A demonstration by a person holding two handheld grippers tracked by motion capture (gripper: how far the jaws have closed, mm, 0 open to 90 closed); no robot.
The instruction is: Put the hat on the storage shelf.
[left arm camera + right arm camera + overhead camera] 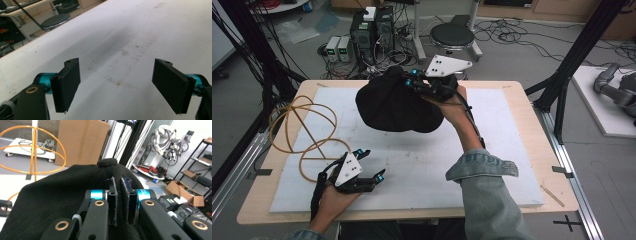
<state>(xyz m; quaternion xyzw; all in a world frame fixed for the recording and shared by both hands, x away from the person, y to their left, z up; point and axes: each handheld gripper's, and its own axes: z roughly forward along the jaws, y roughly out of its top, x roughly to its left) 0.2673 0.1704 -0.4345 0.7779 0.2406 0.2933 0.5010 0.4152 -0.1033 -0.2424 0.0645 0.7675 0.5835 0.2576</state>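
The right tool (pixel 413 81) pinches a fold of the black fabric cap (pixel 394 107), held up above the white tabletop (pixel 422 165). The left tool (pixel 371 164) rests there, jaws wide. With only 1 thin pinch, the cap could slip free.

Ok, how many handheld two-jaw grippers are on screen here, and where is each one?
2. The left gripper rests low over the white foam board near the front left, jaws wide apart. The right gripper is raised at the back, clamped on a black cloth cap.
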